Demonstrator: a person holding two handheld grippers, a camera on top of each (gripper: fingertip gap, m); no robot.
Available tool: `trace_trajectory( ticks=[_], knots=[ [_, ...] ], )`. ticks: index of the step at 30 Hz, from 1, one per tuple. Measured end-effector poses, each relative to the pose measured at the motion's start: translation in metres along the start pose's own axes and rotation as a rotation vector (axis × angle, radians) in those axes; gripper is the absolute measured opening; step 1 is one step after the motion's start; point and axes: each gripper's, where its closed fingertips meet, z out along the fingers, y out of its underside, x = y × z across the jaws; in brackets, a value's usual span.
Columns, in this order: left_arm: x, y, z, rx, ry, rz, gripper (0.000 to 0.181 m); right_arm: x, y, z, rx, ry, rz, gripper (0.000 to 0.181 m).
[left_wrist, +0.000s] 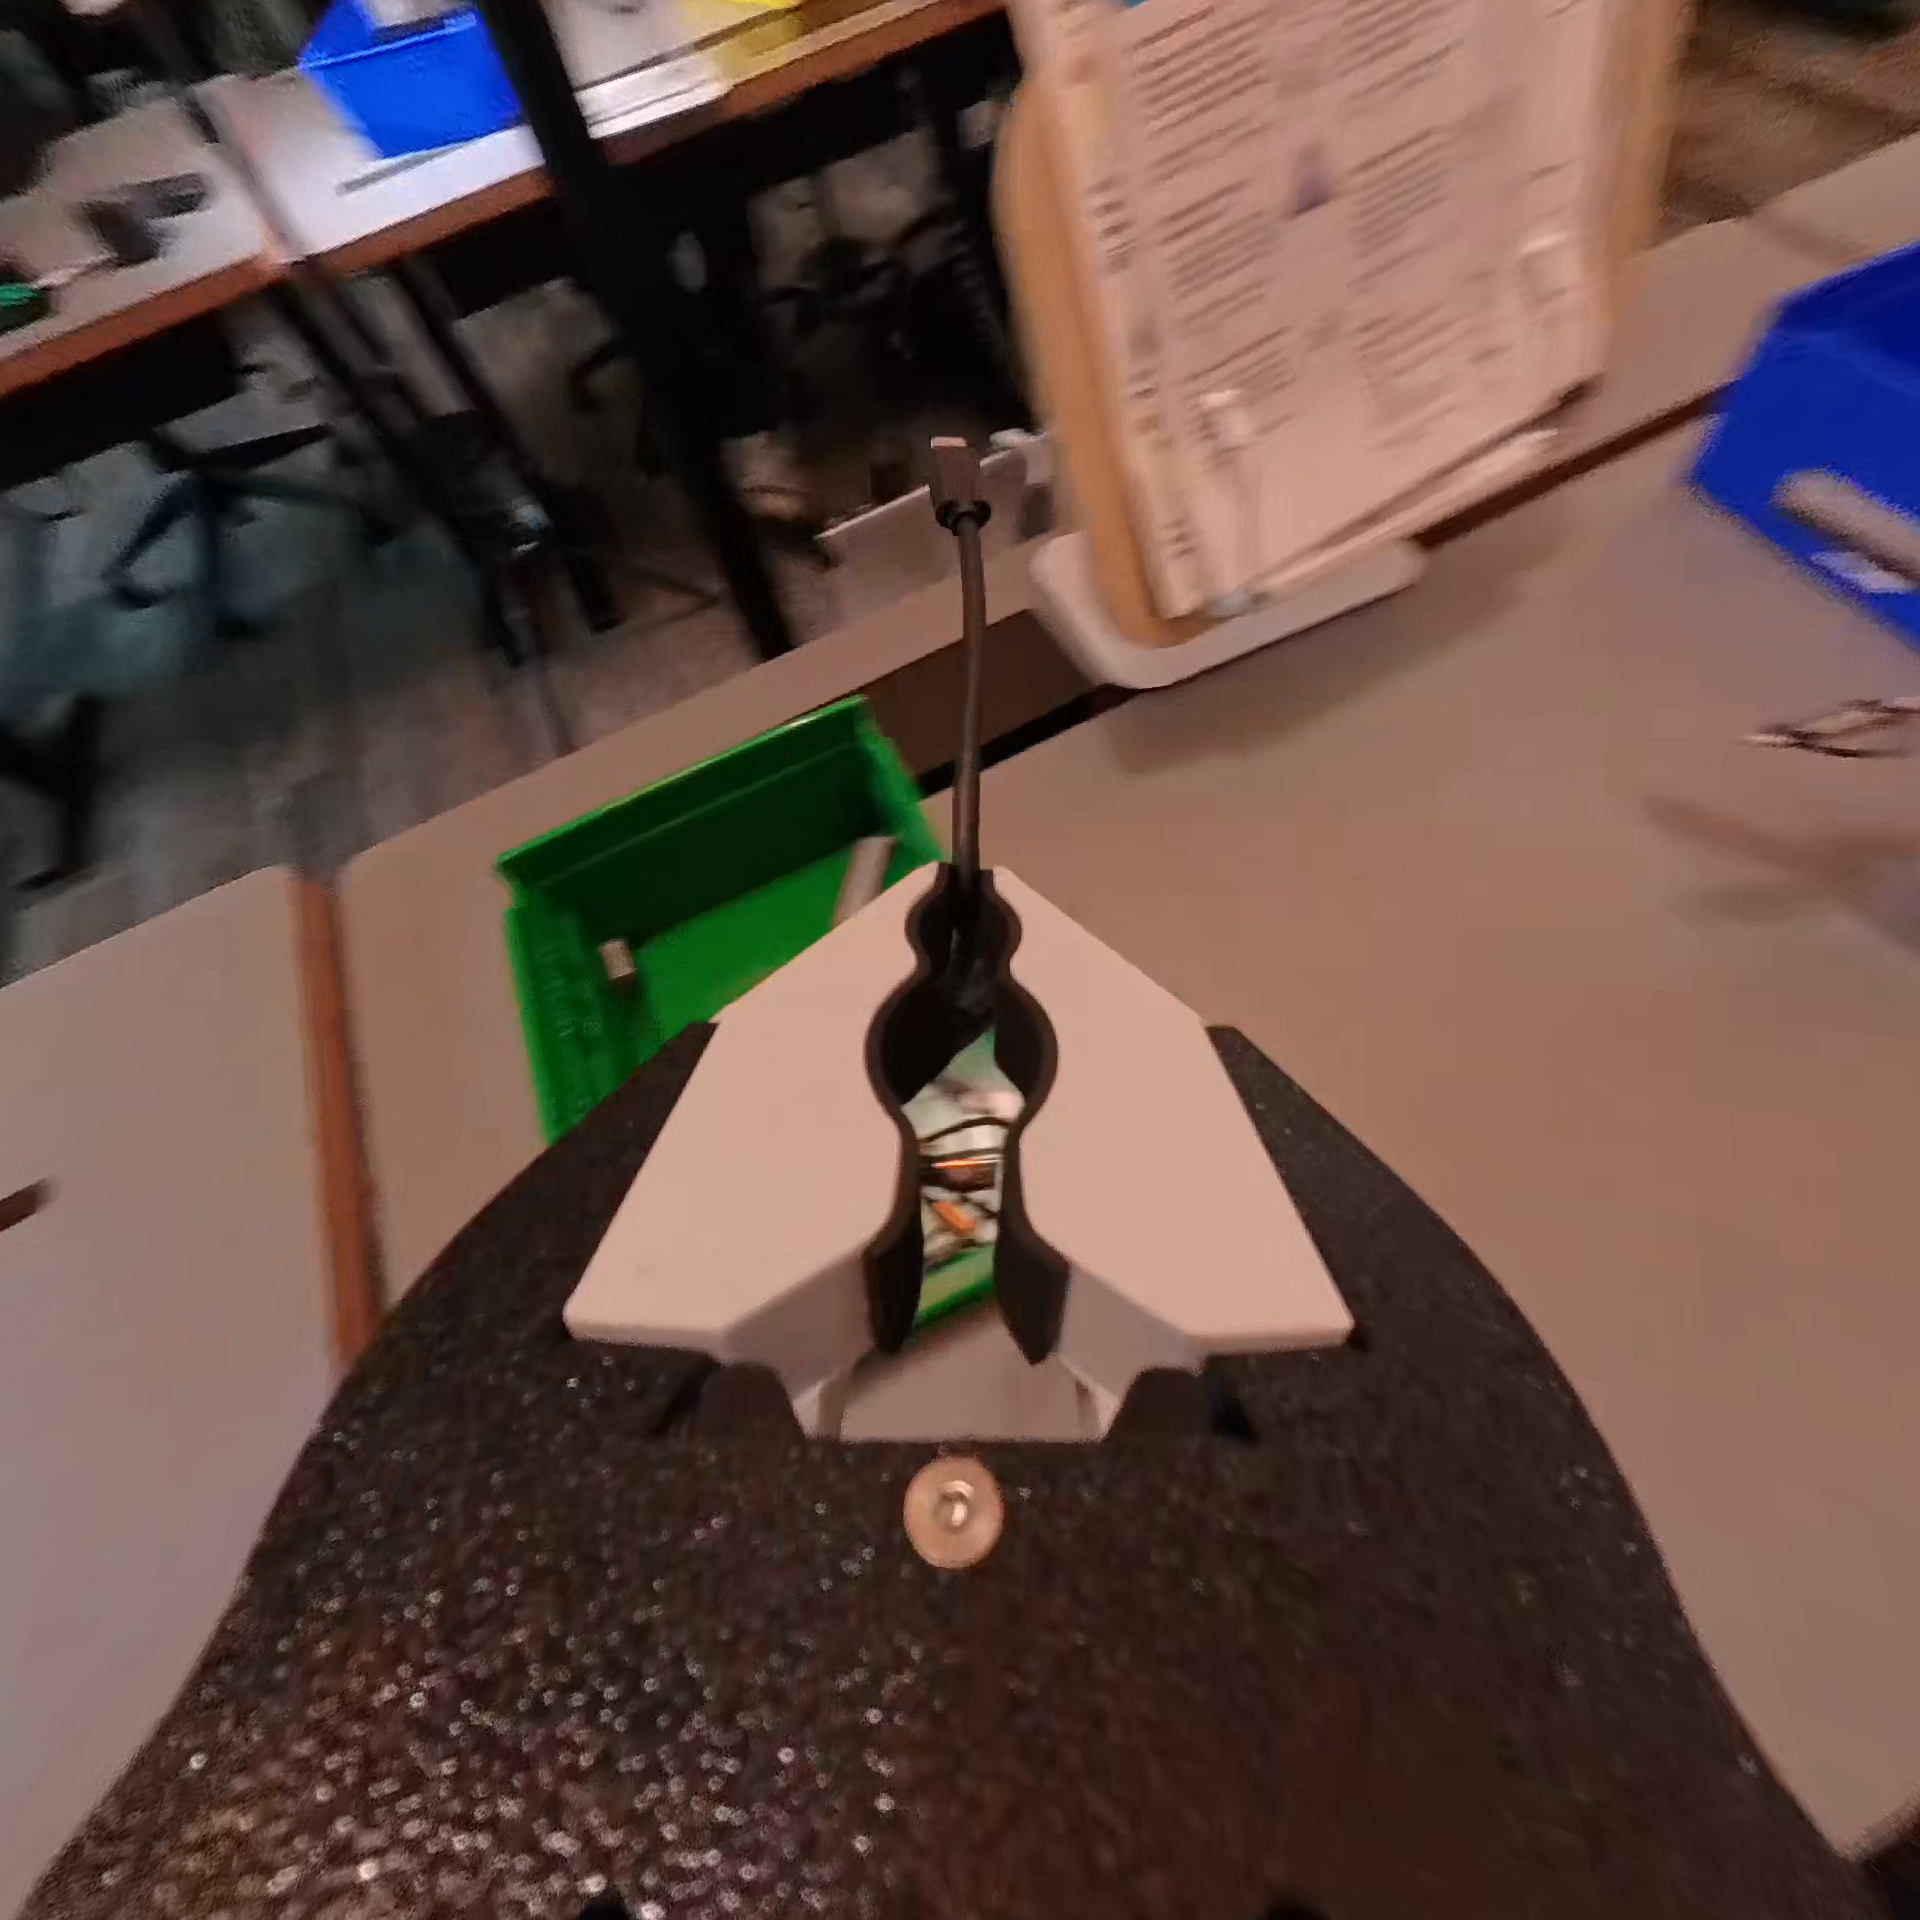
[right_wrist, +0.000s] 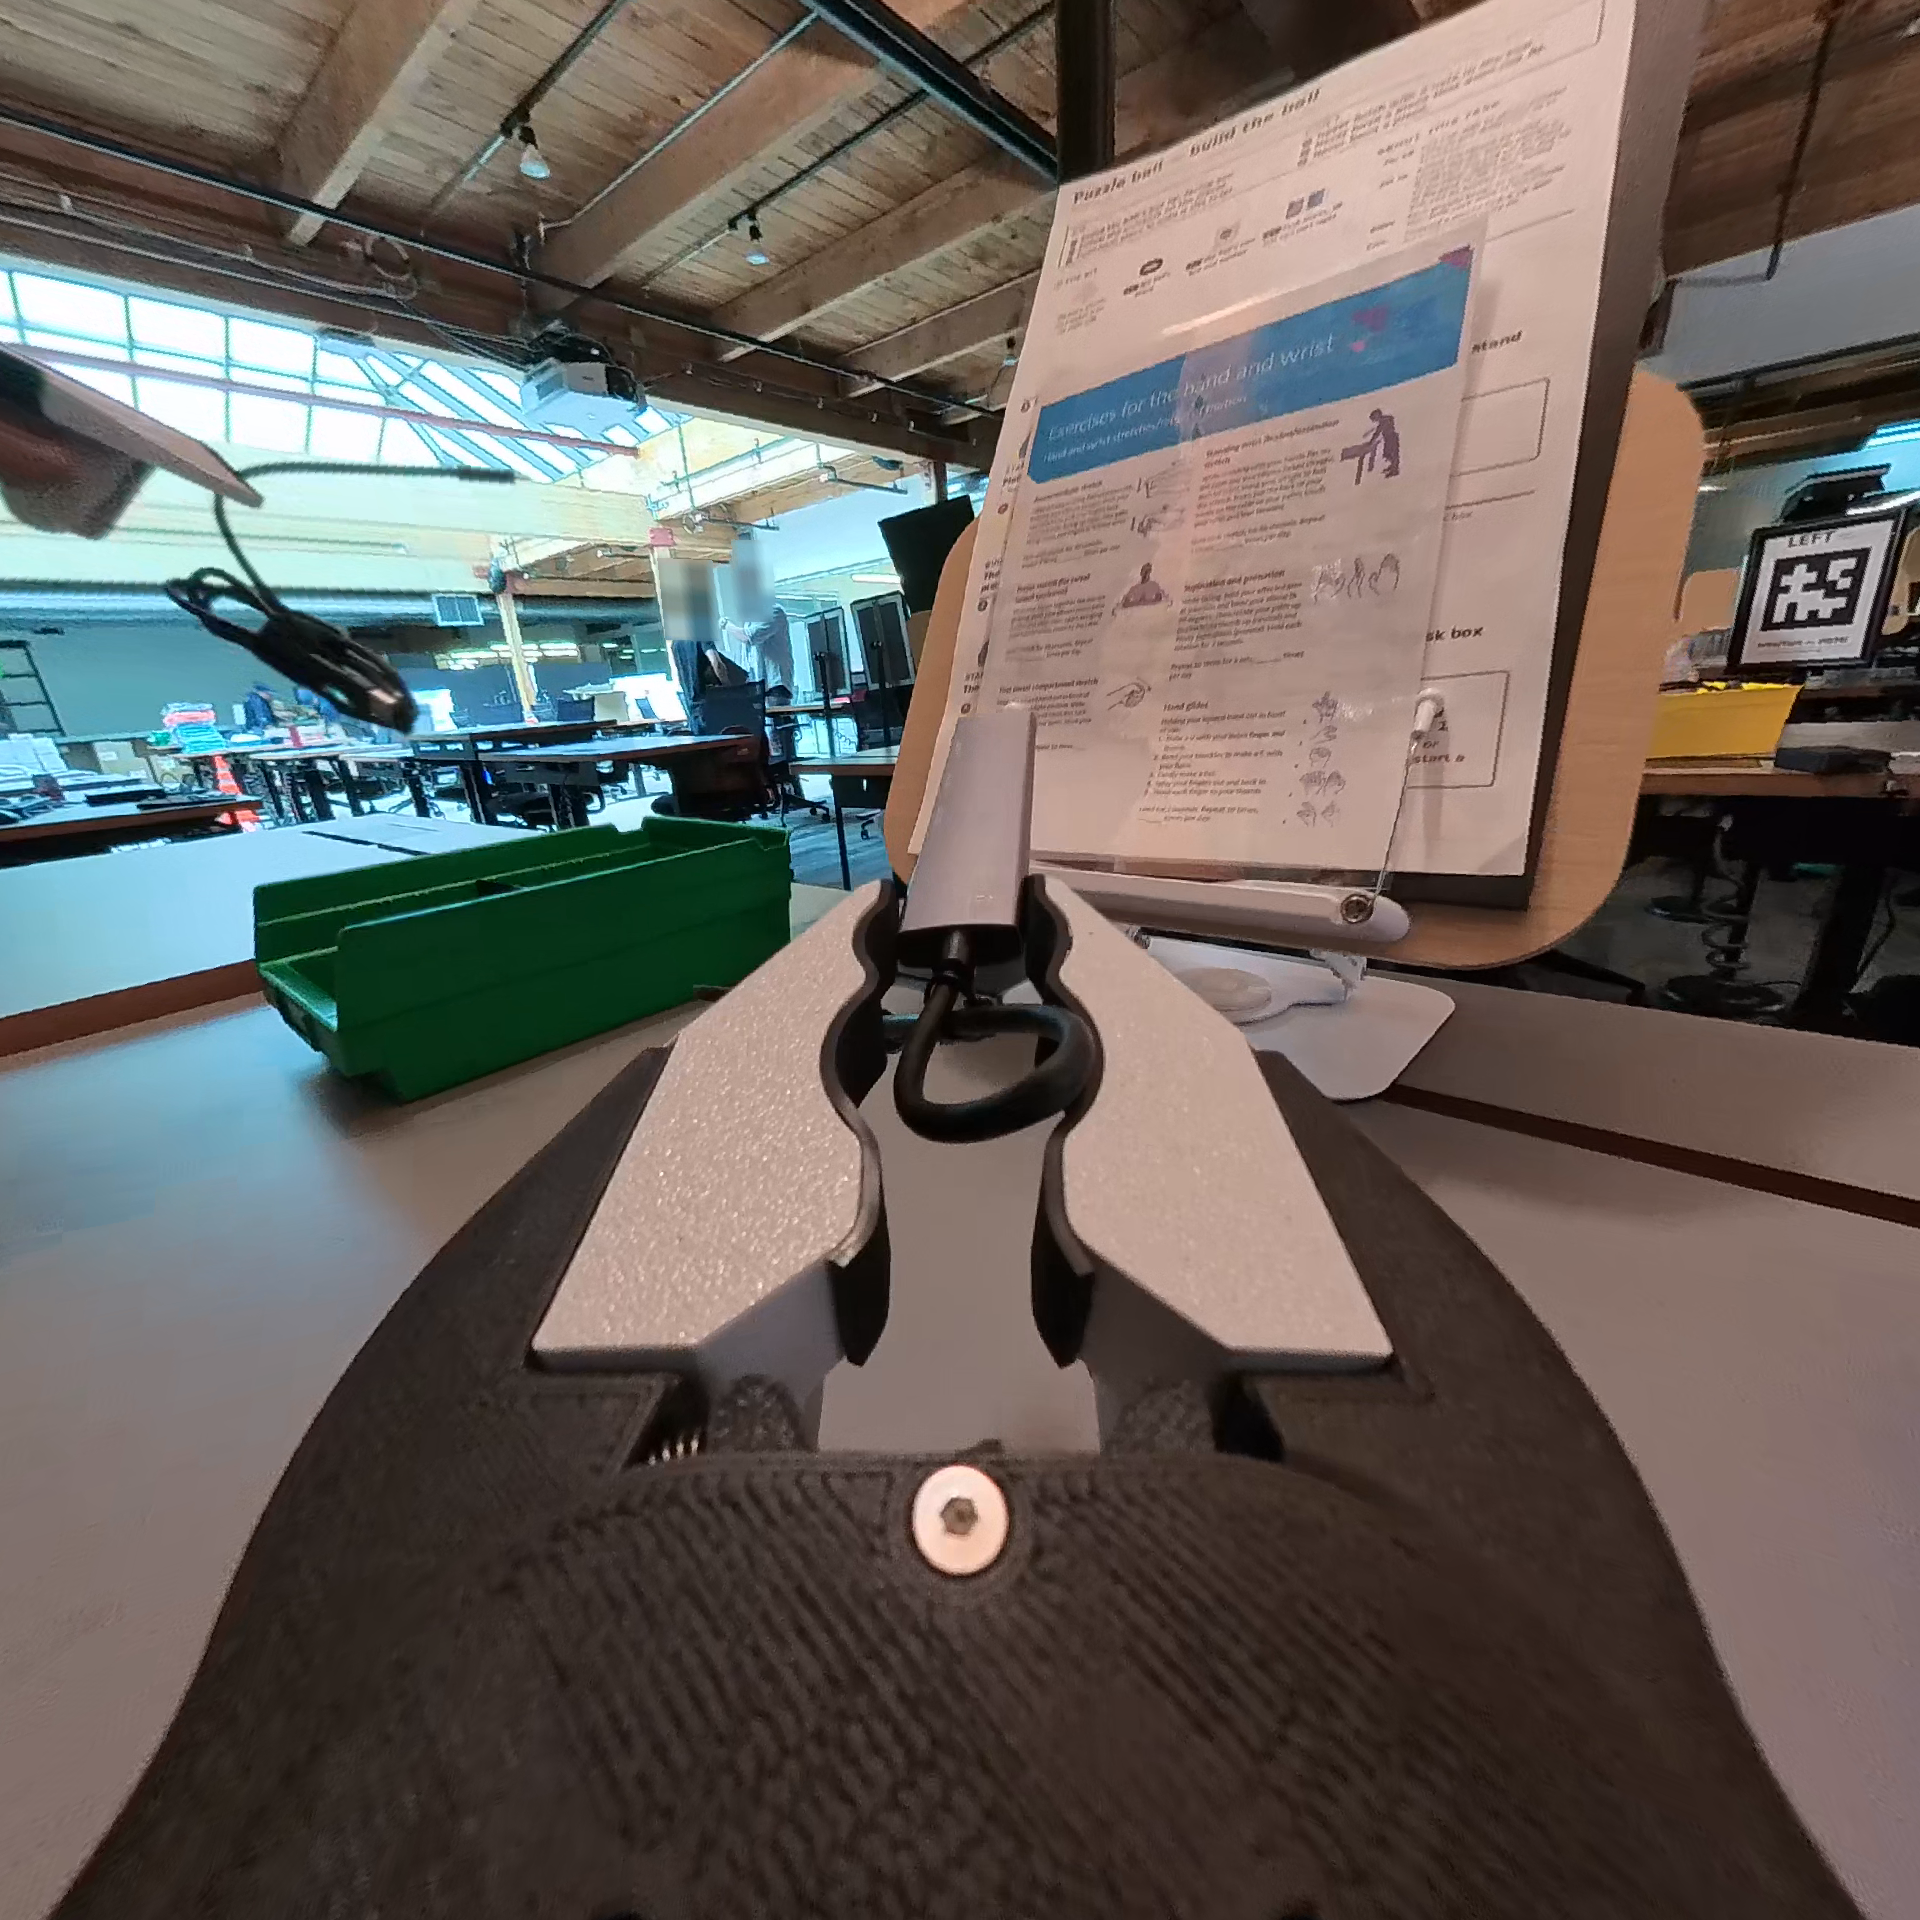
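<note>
My left gripper (left_wrist: 961, 883) is shut on a thin black cable (left_wrist: 971, 665). The cable's small plug (left_wrist: 951, 468) sticks out ahead of the fingertips, above a green bin (left_wrist: 717, 894) on the grey table (left_wrist: 1351, 987). My right gripper (right_wrist: 961, 904) is shut on a grey metal adapter (right_wrist: 971, 821) that stands up from the tips. The adapter's short black lead (right_wrist: 987, 1070) loops back between the fingers. In the right wrist view the left gripper (right_wrist: 73, 447) is high at the left, and the cable's coiled bundle (right_wrist: 291, 644) hangs below it.
A wooden document stand with printed sheets (right_wrist: 1247, 520) stands just behind the right gripper and also shows in the left wrist view (left_wrist: 1330, 312). The green bin (right_wrist: 520, 935) sits left of it. A blue bin (left_wrist: 1829, 447) is at the right. Desks and people stand far behind. Spacing between my two grippers at the tips: around 40 cm.
</note>
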Motion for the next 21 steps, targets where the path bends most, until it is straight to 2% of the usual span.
trace_trajectory(
  ticks=[3,5,8,11,16,19,21],
  knots=[
    [0.081,-0.007,-0.013,-0.005,0.290,-0.012,0.002,0.003,-0.012,-0.004,0.034,-0.011,0.024,0.023],
    [0.134,0.002,-0.021,-0.040,0.467,0.006,0.002,0.002,-0.020,-0.008,0.061,-0.031,0.040,0.023],
    [0.202,0.035,-0.028,-0.139,0.688,0.037,0.002,0.001,-0.026,-0.016,0.070,-0.062,0.039,0.023],
    [0.253,0.079,-0.023,-0.244,0.843,0.045,0.002,-0.002,-0.029,-0.026,0.074,-0.106,0.050,0.023],
    [0.288,0.147,0.014,-0.415,0.892,-0.001,0.002,0.001,-0.022,-0.033,0.042,-0.109,0.055,0.023],
    [0.283,0.171,0.043,-0.465,0.818,0.027,0.002,0.003,-0.017,-0.033,0.018,-0.082,0.021,0.023],
    [0.280,0.177,0.060,-0.446,0.781,0.052,0.002,0.002,-0.014,-0.032,0.009,-0.073,0.015,0.023]
  ],
)
